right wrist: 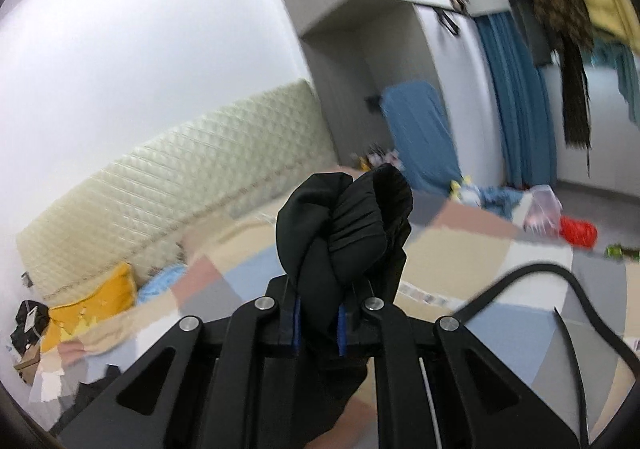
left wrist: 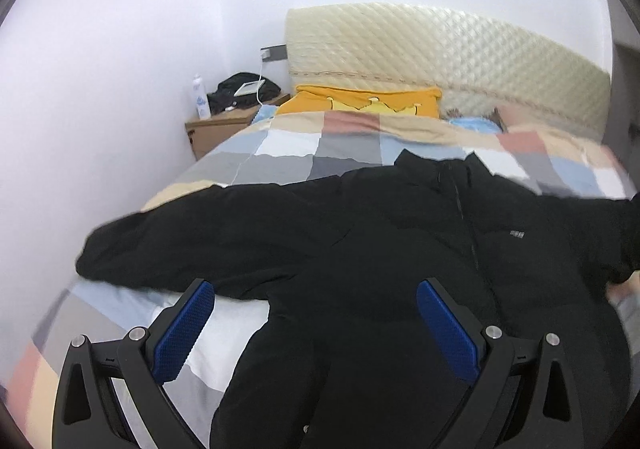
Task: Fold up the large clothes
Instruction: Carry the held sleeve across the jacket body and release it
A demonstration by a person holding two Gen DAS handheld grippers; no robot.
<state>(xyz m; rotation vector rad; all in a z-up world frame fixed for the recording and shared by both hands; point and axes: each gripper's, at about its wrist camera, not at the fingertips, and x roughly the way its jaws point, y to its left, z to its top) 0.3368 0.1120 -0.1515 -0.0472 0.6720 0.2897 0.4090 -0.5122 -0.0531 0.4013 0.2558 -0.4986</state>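
Two tongs are mine, one in each hand. My left tongs (left wrist: 316, 313) hang over the bed with the jaws spread wide, the blue pads (left wrist: 182, 333) far apart and nothing pressed between them. Below them the black jacket (left wrist: 360, 249) lies spread on the checked quilt (left wrist: 288, 149), front up, zip running down its middle, collar toward the headboard (left wrist: 440, 49). One sleeve (left wrist: 160, 245) stretches out across the quilt to the left side of my left view; the other side of the jacket runs off toward the right edge, where it blurs. The jacket's lower part passes under and between my left jaws, but the pads do not touch it.

My right tongs (right wrist: 318, 329) are clamped tight on the jacket's cuff (right wrist: 348, 225). The bunched black cloth fills the narrow gap between the pads and bulges out past the tips, gathered in folds, raised above the quilt (right wrist: 460, 237).

Beyond the bed, a yellow pillow (left wrist: 360, 101) lies at the foot of the headboard, and a nightstand (left wrist: 216, 129) stands by the wall with a white bottle (left wrist: 200, 97) and a dark bag (left wrist: 244, 89) on it. In my right view blue curtains (right wrist: 516, 101) hang at the far side of the room, and clothes (right wrist: 560, 1) hang overhead.
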